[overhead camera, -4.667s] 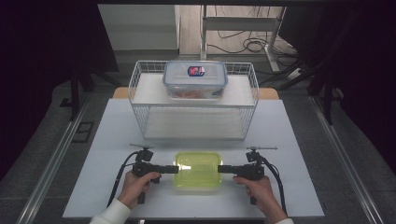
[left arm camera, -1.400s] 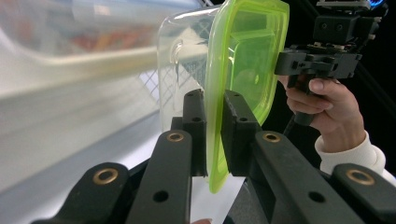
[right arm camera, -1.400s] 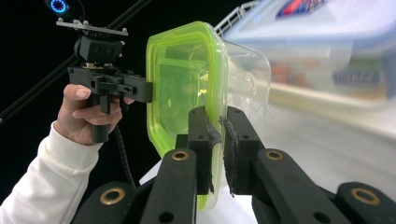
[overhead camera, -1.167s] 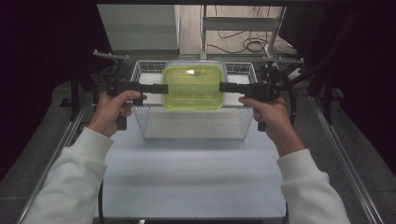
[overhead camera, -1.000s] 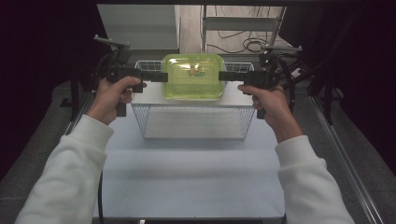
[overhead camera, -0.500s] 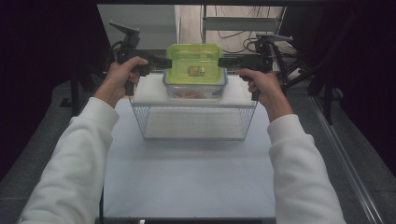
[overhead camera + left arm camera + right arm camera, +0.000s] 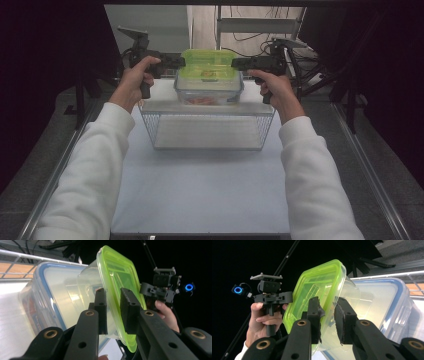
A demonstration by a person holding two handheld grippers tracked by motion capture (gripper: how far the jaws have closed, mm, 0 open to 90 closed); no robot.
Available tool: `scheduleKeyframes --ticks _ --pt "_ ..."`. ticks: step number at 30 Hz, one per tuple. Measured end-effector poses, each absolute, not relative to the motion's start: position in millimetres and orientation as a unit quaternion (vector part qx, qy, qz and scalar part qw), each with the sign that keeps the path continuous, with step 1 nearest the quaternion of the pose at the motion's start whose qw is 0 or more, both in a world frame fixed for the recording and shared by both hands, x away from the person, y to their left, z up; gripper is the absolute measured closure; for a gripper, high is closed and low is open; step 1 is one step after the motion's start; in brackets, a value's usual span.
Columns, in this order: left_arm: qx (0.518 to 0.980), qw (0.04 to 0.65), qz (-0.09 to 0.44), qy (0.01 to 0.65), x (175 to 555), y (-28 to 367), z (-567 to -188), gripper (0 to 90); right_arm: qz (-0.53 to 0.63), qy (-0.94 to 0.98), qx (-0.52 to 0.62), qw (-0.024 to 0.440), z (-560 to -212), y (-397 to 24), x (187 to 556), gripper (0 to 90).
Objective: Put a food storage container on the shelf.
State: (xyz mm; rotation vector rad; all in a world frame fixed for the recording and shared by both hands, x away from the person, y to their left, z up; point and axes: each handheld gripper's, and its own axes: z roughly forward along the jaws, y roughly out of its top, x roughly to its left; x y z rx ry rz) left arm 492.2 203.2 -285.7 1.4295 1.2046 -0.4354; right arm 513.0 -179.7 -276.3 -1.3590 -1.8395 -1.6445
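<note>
A clear container with a green lid (image 7: 209, 67) rests on top of a blue-lidded container (image 7: 210, 96) at the far side of a wire basket (image 7: 207, 131). My left gripper (image 7: 182, 61) is at the green lid's left edge and my right gripper (image 7: 234, 63) at its right edge. The left gripper's (image 7: 113, 293) jaws have just been opening, and the green lid's rim (image 7: 117, 272) stands loosely between them. The right gripper's (image 7: 327, 303) jaws have also just been opening, with the container's rim (image 7: 319, 282) in the gap between them. The blue-lidded container (image 7: 382, 302) lies underneath.
The basket stands at the far end of a white table (image 7: 200, 190). Dark frames, stands and cables surround the table's far side. Both of the person's white-sleeved arms reach forward along the table's sides.
Both grippers carried the green-lidded container from above the basket's front farther back and down, onto the blue-lidded container. Both hands now sit at the basket's far end.
</note>
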Motion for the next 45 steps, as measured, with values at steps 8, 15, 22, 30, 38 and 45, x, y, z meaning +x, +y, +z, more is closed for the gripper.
scheduleKeyframes --ticks 8,15,22,30,38,45 --pt "0.612 0.575 -0.175 0.514 494 201 -291 65.2 -0.574 -0.646 -0.480 0.149 -279 -176 514 67.6" --pt "0.619 0.583 -0.134 0.509 490 203 -288 35.5 -0.590 -0.637 -0.486 0.102 -275 -184 507 50.6" --pt "0.638 0.595 -0.076 0.483 465 207 -276 30.0 -0.607 -0.653 -0.450 0.063 -262 -201 487 46.2" --pt "0.661 0.595 -0.020 0.457 420 213 -273 24.5 -0.594 -0.690 -0.410 0.046 -263 -213 456 41.2" --pt "0.696 0.579 0.026 0.425 354 221 -292 23.9 -0.574 -0.736 -0.360 -0.001 -271 -218 406 37.6" --pt "0.715 0.560 0.042 0.415 304 217 -339 23.8 -0.542 -0.771 -0.334 -0.036 -302 -225 358 36.0"
